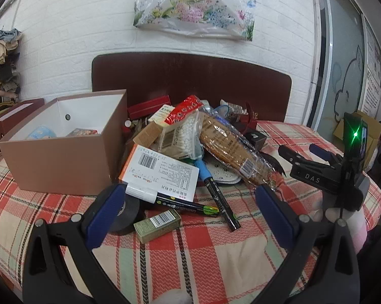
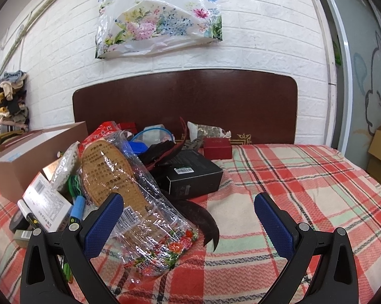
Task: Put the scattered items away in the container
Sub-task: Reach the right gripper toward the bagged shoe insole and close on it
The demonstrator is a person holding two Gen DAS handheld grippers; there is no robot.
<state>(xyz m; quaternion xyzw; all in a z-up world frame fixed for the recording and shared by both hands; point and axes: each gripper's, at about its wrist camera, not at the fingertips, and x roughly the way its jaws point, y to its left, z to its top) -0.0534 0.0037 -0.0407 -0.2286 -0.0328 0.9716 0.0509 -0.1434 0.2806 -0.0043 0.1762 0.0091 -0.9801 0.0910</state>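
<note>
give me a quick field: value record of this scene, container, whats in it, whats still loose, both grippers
surface: bed with plaid sheet
container: open brown box, at the pile's left
in container: a light blue item and a small printed box, partly hidden
still loose: insoles in clear bag, cotton swab bag, white medicine box, two markers, tape roll, small green box, black box, red box
left gripper: open, above the markers, holding nothing
right gripper: open, over the insole bag's near end, holding nothing
</note>
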